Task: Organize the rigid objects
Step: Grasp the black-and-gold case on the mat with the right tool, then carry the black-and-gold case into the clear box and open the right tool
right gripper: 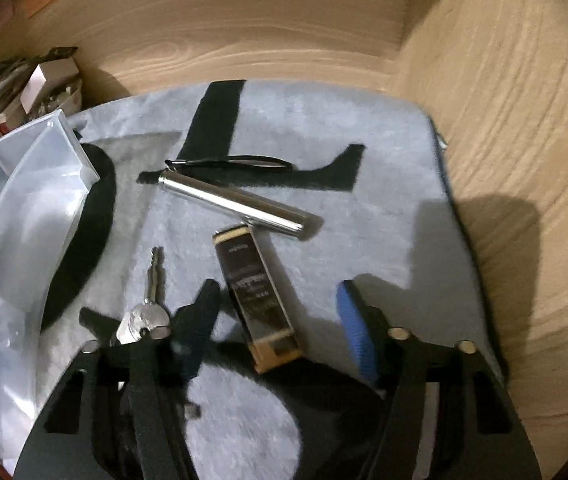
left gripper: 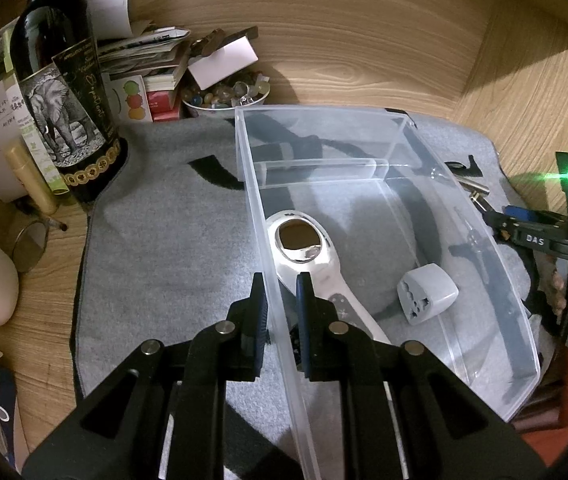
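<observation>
A clear plastic bin (left gripper: 495, 264) lies on a grey mat. Inside it are a white hand mirror (left gripper: 303, 248) and a white travel adapter (left gripper: 427, 294). My left gripper (left gripper: 282, 292) is shut on the bin's left wall, one finger on each side. My right gripper (right gripper: 280, 308) is open over the mat, right of the bin (right gripper: 12, 208). Between its fingers lies a dark box with tan ends (right gripper: 258, 300). A silver tube (right gripper: 236, 204) lies just beyond it, and a key (right gripper: 148, 304) by the left finger.
A dark wine bottle (left gripper: 64, 92), papers and a bowl of beads (left gripper: 226, 96) stand at the back left. A small round mirror (left gripper: 30, 246) lies on the wooden desk at left. Wooden walls close the back and right. A black cord (right gripper: 236, 163) lies beyond the tube.
</observation>
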### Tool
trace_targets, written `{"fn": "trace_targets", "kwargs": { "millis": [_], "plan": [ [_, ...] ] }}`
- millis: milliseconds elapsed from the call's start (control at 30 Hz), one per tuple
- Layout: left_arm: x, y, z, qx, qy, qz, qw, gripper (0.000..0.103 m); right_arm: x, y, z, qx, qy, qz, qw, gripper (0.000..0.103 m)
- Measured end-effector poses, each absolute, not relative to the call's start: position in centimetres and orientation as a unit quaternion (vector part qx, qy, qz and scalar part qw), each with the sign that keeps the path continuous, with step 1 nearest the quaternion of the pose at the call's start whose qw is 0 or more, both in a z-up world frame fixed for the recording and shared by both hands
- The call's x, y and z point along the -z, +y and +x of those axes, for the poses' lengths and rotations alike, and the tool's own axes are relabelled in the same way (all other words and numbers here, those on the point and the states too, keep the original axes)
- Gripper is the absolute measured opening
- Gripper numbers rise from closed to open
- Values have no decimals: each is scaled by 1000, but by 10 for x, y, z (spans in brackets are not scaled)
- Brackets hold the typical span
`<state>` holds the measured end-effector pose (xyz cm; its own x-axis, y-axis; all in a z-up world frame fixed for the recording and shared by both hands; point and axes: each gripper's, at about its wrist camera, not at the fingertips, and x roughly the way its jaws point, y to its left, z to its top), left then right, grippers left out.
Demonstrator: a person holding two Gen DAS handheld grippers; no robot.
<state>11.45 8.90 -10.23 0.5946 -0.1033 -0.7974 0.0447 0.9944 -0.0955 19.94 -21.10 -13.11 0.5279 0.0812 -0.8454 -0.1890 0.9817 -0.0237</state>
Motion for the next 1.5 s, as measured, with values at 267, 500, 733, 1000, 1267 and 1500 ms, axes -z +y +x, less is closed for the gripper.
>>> {"fn": "trace_targets", "kwargs": {
  "millis": [267, 500, 733, 1000, 1267, 1500],
  "plan": [
    [103, 90, 114, 42, 448, -34, 892, 13, 128, -197, 199, -94, 465, -75, 877, 21],
    [103, 89, 114, 41, 448, -33, 892, 13, 99, -188, 181, -108, 428, -81, 894, 22],
    [103, 89, 114, 41, 448, -33, 892, 13, 57, -171, 161, -133, 375, -86, 913, 22],
    [103, 89, 114, 41, 449, -36, 892, 13, 25, -140, 146, -185, 324, -86, 924, 22],
    [103, 87, 114, 43, 448, -34, 892, 13, 21, -100, 141, -240, 309, -94, 916, 22],
    [103, 87, 114, 42, 448, -34, 892, 13, 43, -63, 145, -281, 344, -114, 889, 22]
  ]
}}
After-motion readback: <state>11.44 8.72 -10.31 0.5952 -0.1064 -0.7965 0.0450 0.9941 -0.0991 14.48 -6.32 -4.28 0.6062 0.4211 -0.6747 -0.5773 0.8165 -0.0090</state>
